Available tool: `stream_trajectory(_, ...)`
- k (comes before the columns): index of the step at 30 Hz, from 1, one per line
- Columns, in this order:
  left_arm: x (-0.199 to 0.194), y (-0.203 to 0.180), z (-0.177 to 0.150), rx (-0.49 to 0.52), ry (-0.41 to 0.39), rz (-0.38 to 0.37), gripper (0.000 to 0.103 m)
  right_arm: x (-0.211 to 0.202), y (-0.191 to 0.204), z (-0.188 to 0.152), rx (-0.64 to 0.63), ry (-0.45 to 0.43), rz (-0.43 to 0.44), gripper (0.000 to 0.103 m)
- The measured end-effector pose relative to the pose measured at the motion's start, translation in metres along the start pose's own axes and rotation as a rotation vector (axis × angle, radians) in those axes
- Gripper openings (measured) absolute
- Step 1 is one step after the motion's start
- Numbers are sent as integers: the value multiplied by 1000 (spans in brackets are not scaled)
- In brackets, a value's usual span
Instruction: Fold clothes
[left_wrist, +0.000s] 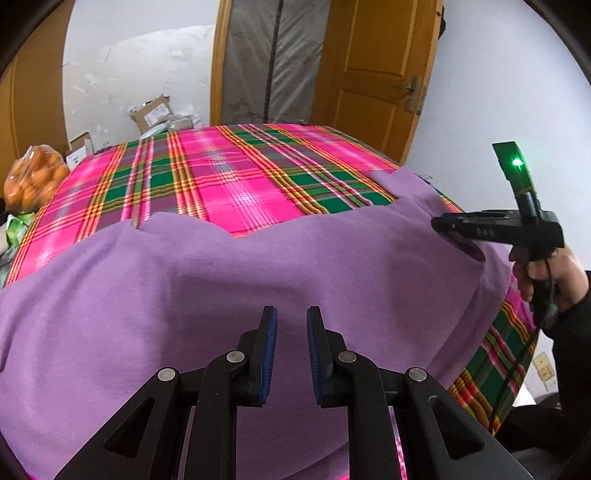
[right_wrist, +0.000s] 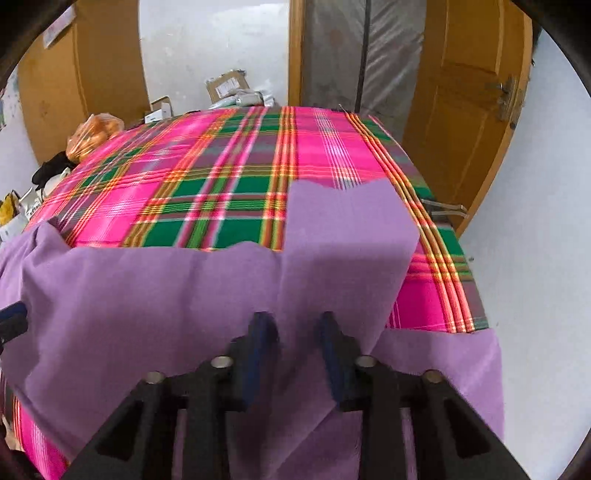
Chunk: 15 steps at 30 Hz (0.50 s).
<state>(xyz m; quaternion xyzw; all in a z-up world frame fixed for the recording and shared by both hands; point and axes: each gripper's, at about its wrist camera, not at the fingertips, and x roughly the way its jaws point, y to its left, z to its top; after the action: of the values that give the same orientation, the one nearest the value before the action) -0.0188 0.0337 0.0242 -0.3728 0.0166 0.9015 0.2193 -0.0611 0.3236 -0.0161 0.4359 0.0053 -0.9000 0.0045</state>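
Garment (left_wrist: 229, 295) (purple) is lying across the plaid-covered desk (left_wrist: 221, 177); you are holding both grippers' jaws narrowly parted above it, left gripper (left_wrist: 291, 325), right gripper (right_wrist: 299, 332).

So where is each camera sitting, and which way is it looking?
Left wrist: sits on the left hand-held gripper, looking forward over the purple cloth and plaid table toward the door; its open fingers show, plus the right hand-held gripper and a hand.
Right wrist: sits on the right hand-held gripper, facing the same way, further right; its open fingers show.
Both share the cloth, table, door and orange bag.
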Motion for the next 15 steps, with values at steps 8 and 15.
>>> stream_trajectory(8,5,-22,0,65,18,-83,25,-60,-47,-34,199,-139,49,4)
stream_trajectory(15,13,-58,-2,160,52,-182,26,-79,-85,-78,341,-109,29,4)
